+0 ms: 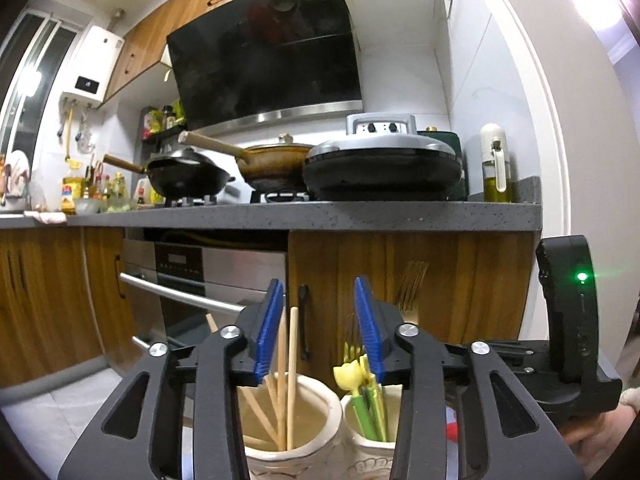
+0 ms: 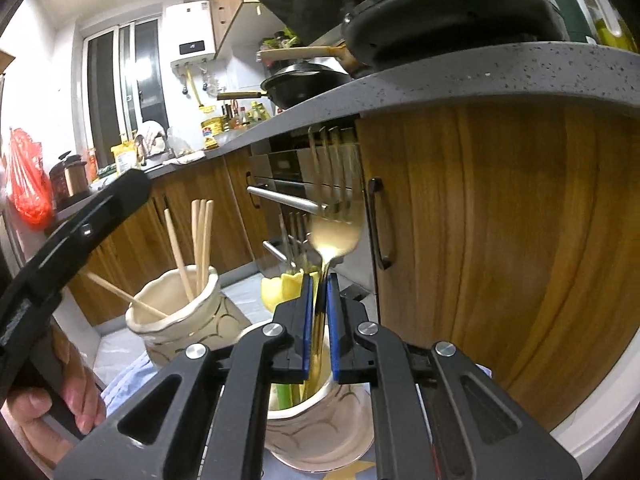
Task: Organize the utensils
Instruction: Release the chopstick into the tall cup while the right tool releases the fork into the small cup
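Right claw (image 2: 320,304) clamped on gold fork (image 2: 334,236), tines up, handle dipping into right ceramic holder (image 2: 320,436) beside green utensils; left claw (image 1: 320,336) parted, empty, above left holder (image 1: 296,452) with chopsticks (image 1: 292,376).

A gold fork (image 2: 334,236) is clamped by its handle between the blue pads of the right gripper (image 2: 320,320), tines upward, above a cream ceramic holder (image 2: 320,424) in which green and yellow utensils (image 2: 282,288) are kept. Wooden chopsticks (image 2: 200,236) are seen in a second cream holder (image 2: 176,320) to the left. The left gripper (image 2: 76,240) is held by a hand (image 2: 48,412) at the left edge.
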`<state>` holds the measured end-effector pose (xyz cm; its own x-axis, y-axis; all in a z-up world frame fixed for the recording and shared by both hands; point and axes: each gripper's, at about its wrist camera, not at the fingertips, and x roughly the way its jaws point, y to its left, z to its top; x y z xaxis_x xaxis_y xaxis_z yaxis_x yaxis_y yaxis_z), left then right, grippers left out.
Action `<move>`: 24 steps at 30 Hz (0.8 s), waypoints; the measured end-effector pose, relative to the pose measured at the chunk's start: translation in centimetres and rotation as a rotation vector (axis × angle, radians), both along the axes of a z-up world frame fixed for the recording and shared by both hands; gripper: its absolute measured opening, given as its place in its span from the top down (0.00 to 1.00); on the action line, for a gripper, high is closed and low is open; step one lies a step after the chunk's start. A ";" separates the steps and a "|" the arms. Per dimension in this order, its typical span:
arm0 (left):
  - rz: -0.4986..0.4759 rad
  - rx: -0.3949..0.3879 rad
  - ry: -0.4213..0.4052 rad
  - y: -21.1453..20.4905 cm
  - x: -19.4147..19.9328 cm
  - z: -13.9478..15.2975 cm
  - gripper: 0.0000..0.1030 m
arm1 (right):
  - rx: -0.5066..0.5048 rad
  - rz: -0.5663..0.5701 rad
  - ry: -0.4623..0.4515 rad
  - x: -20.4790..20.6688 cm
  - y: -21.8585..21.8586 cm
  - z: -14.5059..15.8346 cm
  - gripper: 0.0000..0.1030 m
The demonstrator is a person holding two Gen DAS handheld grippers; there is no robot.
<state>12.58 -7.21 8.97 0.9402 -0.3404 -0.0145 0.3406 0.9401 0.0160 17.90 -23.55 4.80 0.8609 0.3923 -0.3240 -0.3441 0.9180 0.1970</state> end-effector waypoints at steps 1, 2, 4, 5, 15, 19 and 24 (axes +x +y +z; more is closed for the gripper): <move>-0.001 0.000 -0.005 0.0 -0.1 0.1 0.58 | 0.001 -0.005 0.001 0.1 -0.1 0.0 0.86; -0.003 -0.001 -0.006 -0.1 -0.2 0.1 0.57 | 0.006 -0.007 0.002 0.1 -0.2 0.0 0.80; -0.002 -0.003 -0.005 -0.1 -0.1 0.2 0.55 | 0.015 -0.004 0.005 0.2 -0.4 -0.1 0.78; -0.002 -0.005 -0.002 -0.2 0.0 0.3 0.54 | 0.011 -0.006 0.006 0.3 -0.3 -0.1 0.78; 0.010 -0.013 -0.020 0.2 -2.1 2.5 0.44 | 0.024 -0.018 0.038 -1.7 -1.1 0.0 0.70; 0.016 -0.014 -0.022 1.2 -4.6 2.8 0.37 | -0.027 -0.007 0.033 -4.5 -0.8 -0.6 0.61; 0.057 -0.008 0.047 2.8 -7.1 1.3 0.35 | -0.043 0.016 0.058 -7.3 -0.7 -2.0 0.52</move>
<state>5.48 -4.39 10.23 0.9563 -0.2870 -0.0562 0.2871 0.9579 -0.0065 10.57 -24.20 2.80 0.8336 0.3908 -0.3903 -0.3482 0.9204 0.1778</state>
